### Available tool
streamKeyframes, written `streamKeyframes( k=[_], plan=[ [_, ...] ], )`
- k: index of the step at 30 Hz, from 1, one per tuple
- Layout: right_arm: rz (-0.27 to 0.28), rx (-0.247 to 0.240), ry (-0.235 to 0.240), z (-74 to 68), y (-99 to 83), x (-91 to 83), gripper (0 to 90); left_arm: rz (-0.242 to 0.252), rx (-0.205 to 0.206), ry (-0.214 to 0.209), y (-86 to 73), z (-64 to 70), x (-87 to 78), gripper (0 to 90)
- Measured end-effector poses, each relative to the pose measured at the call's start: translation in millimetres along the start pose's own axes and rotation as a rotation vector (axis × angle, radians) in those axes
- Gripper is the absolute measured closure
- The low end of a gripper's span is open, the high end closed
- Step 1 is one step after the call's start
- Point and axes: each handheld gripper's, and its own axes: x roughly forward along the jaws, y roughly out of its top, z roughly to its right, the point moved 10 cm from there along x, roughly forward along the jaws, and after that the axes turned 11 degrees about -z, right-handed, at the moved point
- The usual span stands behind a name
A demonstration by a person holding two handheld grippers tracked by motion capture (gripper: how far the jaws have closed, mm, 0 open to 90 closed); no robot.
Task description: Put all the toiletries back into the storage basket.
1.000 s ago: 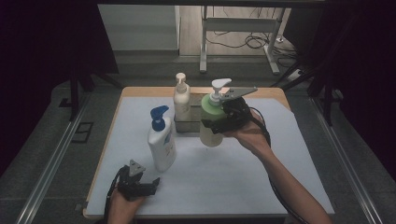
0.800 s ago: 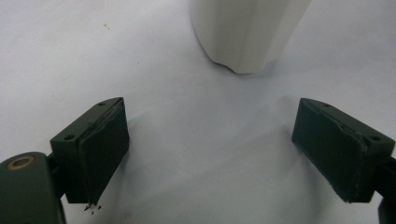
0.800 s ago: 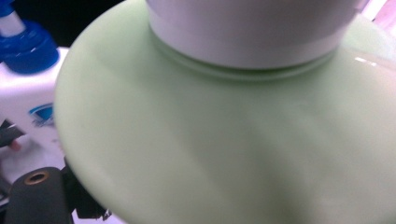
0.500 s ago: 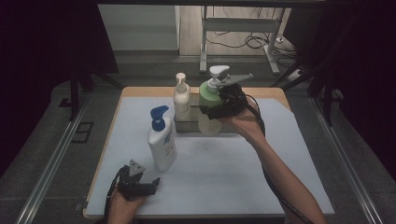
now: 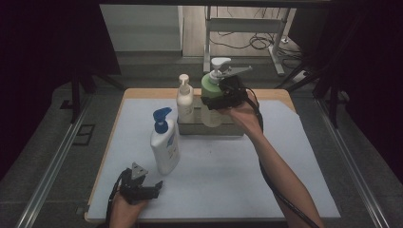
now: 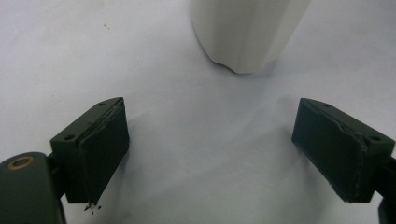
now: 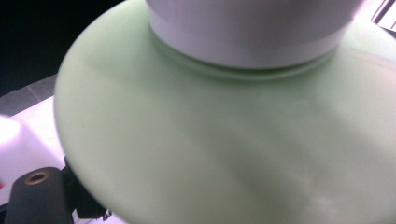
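White sheet (image 5: 218, 180) over wooden table (image 5: 142, 93)

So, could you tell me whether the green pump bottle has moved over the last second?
Yes: the green pump bottle went away from the person, over the grey tray.

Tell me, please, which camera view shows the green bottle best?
The high view: it shows the whole green bottle with its white pump, gripped by the right gripper over the grey tray. The right gripper view shows its green shoulder and white collar close up and blurred. The left gripper view looks at a white bottle's base instead.
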Motion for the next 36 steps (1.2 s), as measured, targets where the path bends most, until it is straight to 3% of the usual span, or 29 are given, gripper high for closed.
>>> streamKeyframes(
  k=[17,36],
  plan=[
    [-0.013,0.034,-0.054,18.5,7.0,40.2,12.2,0.0,0.0,0.0,0.0,-0.1,0.0,10.7],
    [-0.062,0.034,-0.05,19.7,-18.6,77.8,12.2,-0.003,0.0,0.0,-0.3,0.0,-0.1,10.7]
  ],
)
